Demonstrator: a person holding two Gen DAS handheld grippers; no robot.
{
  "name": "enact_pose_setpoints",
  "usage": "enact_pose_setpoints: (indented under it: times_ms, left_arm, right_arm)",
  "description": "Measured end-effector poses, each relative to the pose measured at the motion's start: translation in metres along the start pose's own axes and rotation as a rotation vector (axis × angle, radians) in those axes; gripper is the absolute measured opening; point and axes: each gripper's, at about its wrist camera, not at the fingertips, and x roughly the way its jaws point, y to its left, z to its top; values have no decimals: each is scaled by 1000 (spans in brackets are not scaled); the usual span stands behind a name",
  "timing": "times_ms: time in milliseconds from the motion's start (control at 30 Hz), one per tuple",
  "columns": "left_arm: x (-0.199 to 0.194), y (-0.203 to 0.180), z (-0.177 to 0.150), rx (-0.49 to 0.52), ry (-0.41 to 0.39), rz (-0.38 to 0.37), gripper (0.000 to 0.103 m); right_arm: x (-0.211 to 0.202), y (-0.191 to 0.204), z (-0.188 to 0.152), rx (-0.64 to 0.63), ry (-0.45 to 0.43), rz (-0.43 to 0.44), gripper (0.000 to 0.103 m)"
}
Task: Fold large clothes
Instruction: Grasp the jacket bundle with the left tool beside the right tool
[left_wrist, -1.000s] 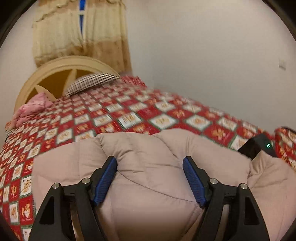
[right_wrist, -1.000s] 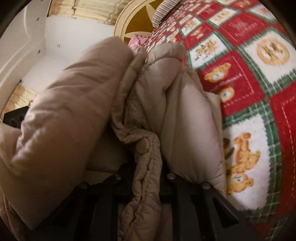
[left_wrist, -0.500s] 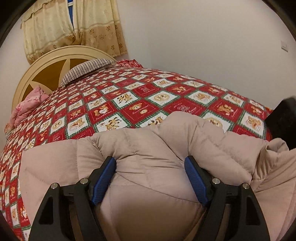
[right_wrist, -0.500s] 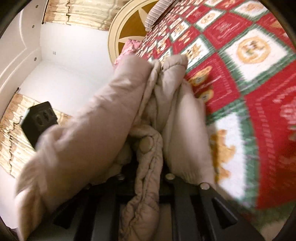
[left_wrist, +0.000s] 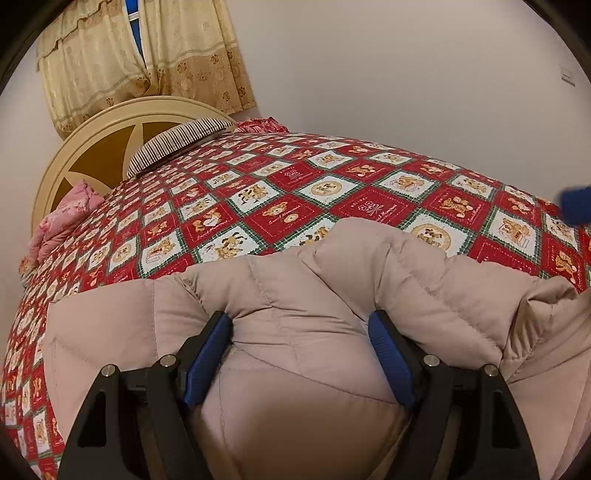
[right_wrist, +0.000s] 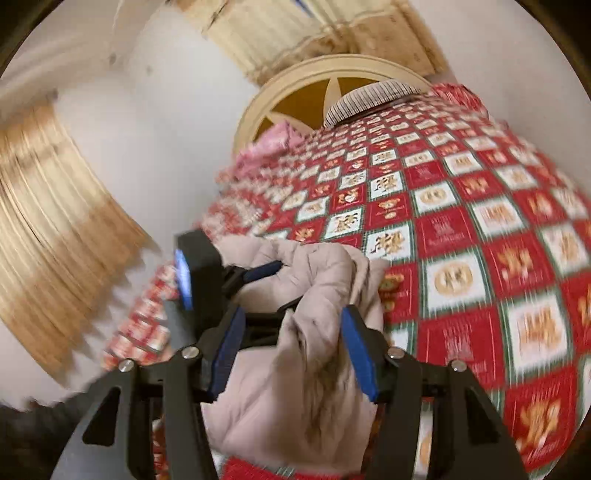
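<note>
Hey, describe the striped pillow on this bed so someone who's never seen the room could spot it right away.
Find the round cream headboard at the far end of the bed. The pillow leans against it, on the red quilt. It is the only thing with thin dark and white stripes; the pink bundle nearby is flowery.

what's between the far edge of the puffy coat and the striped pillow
Only bare teddy-bear quilt: in the left wrist view nothing lies on it between the beige puffer coat and the striped pillow.

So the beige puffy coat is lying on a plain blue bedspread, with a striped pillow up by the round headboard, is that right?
Not quite. The beige puffy coat lies on a red, white and green patchwork bedspread with teddy bears, not a plain blue one, as the left wrist view shows. The striped pillow is by the round headboard.
</note>
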Motion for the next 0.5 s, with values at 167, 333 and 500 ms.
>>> enact_pose_setpoints:
  times_ms: [167,333,500]
  left_arm:
    - [1,1,0,2,0,-8,78]
    - [3,-3,0,17,5,-15,79]
    - [-3,-1,-1,3,-24,-17,79]
  right_arm:
    - [35,-20,-31,143,123,-4,37]
    - [51,-48,-73,218,89,-30,36]
    - [50,-45,-86,204,38,-34,36]
